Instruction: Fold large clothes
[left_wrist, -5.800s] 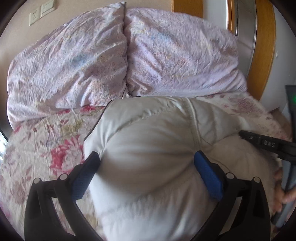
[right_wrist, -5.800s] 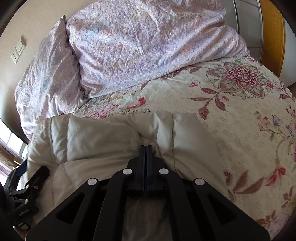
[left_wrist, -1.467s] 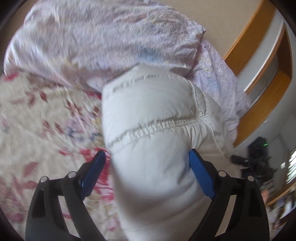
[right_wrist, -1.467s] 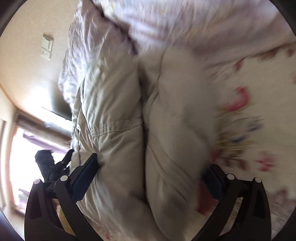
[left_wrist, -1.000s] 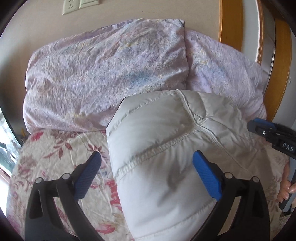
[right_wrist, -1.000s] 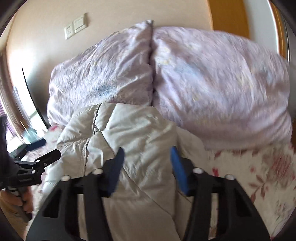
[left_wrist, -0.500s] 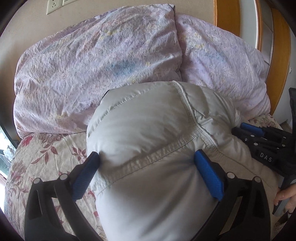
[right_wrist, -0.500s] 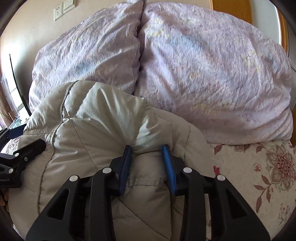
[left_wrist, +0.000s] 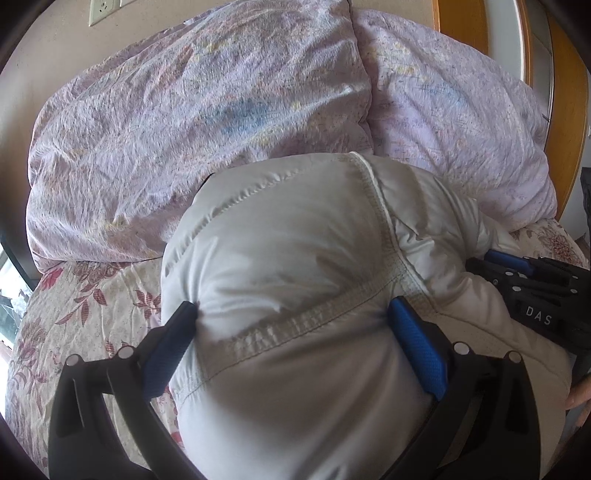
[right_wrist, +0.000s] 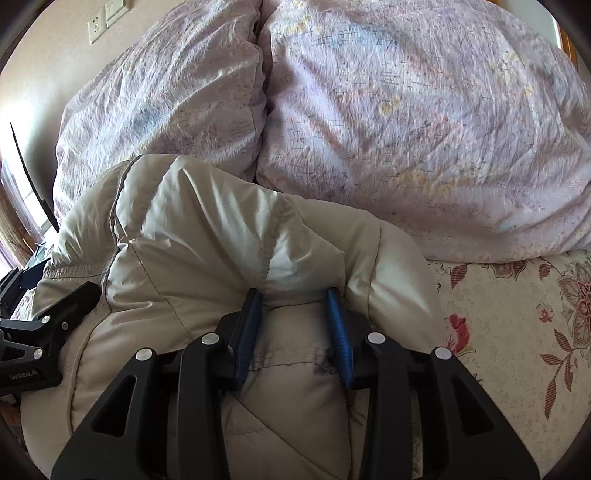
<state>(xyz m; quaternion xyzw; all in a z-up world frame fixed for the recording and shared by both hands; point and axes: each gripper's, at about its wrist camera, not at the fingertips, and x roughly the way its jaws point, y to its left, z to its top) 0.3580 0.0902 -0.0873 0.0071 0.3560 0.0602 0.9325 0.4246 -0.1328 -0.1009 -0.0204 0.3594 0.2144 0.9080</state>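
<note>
Bed (left_wrist: 92, 295) with floral sheet, two lilac pillows (left_wrist: 203, 129) against a beige wall, wood headboard (left_wrist: 569, 110) at 2 o'clock, wall socket (left_wrist: 103, 9) at 11. Puffy cream jacket (left_wrist: 295, 258) lies bundled on the sheet, its far end touching the pillows.

Left view only: headboard, window edge at 9, bare fingers at 4 beside the right gripper (left_wrist: 476, 264). Right view only: floral sheet on the right at 3 (right_wrist: 517, 332), left gripper (right_wrist: 59, 314) at 8.

Jacket's long axis runs roughly 6 to 12, far end toward the pillows; seam crosses it.

Left gripper (left_wrist: 291, 332) wide, pads pressing the bundle's sides. Right gripper (right_wrist: 295, 301) narrower, pinching a jacket fold.
</note>
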